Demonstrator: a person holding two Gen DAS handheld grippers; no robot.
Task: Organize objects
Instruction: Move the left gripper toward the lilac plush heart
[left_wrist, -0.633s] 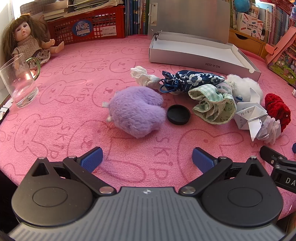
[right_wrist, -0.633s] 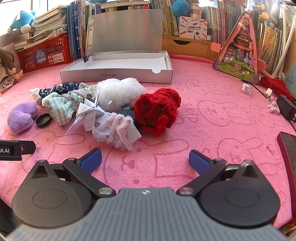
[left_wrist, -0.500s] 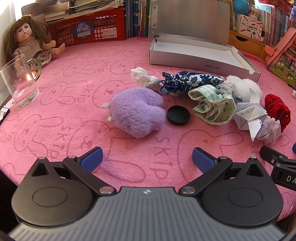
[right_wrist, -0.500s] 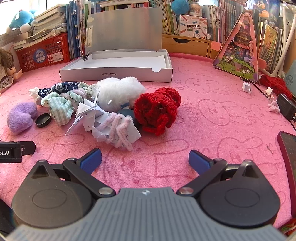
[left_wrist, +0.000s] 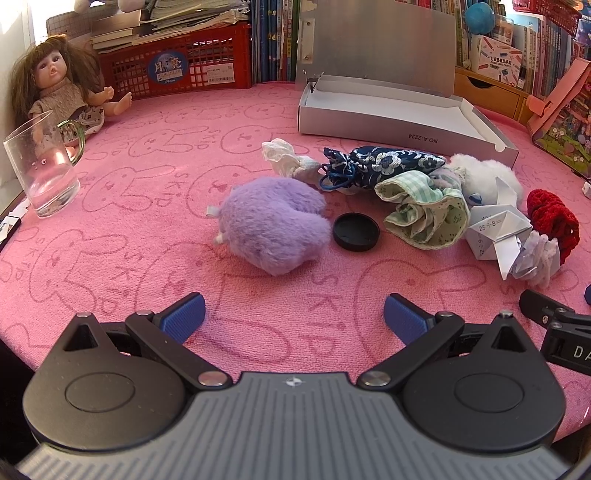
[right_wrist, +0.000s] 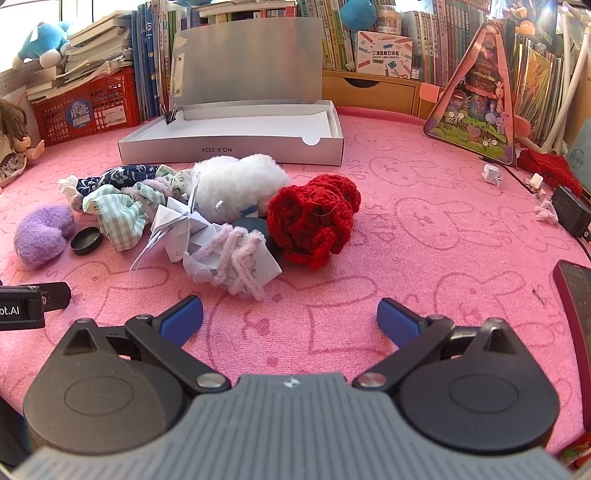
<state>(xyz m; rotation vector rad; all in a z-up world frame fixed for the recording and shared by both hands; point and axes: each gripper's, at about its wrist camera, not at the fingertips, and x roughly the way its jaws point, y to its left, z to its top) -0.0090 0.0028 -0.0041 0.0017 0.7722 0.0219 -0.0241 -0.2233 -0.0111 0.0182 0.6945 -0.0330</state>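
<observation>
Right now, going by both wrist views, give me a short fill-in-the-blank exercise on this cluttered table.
1. The purple plush lies right beside a small black ____.
2. The grey box behind the pile has its lid ____.
3. The left gripper and the right gripper both have their fingers ____ and hold nothing.
4. The crocheted piece next to the white plush is ____ in colour.

Missing words: cap; open; open; red

My left wrist camera sits low over the pink bunny-print cloth (left_wrist: 155, 206), facing the fluffy purple plush (left_wrist: 271, 225) close ahead. My right one looks from further right, sharing that plush (right_wrist: 42, 236) and the open silver cardboard box (right_wrist: 236, 147).
</observation>
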